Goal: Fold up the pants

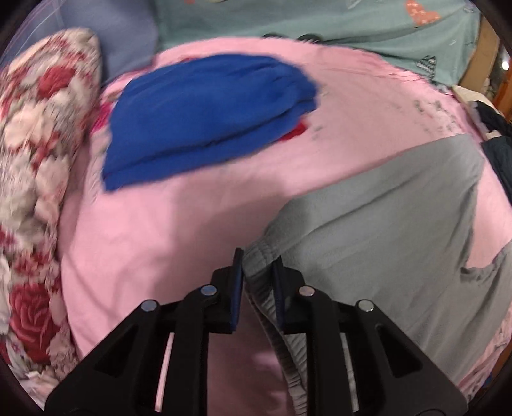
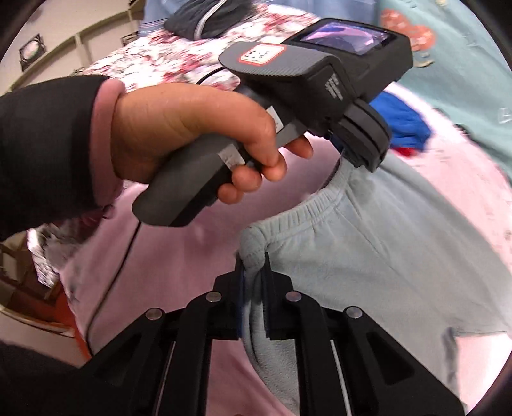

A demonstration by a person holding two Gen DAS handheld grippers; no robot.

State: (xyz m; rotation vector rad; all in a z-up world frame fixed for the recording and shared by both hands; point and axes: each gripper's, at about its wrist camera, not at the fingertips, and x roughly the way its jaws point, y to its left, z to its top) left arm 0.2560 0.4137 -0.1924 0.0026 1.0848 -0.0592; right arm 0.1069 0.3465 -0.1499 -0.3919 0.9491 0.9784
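Observation:
Grey fleece pants (image 1: 384, 230) lie across a pink bedsheet (image 1: 166, 230). My left gripper (image 1: 257, 265) is shut on the gathered elastic waistband (image 1: 259, 281), which runs down between its blue pads. In the right wrist view the same pants (image 2: 368, 256) look pale grey-blue. My right gripper (image 2: 252, 265) is shut on another corner of the waistband (image 2: 256, 246), bunched between the fingers. A hand (image 2: 192, 134) holds the left gripper's grey handle above; its jaws pinch the waistband (image 2: 345, 169) farther along.
A folded blue garment (image 1: 208, 118) lies on the sheet at the back left, with something red under it. A rose-patterned quilt (image 1: 38, 160) is piled along the left. A teal patterned sheet (image 1: 320, 22) covers the far side. Dark clothes (image 1: 492, 128) sit at the right edge.

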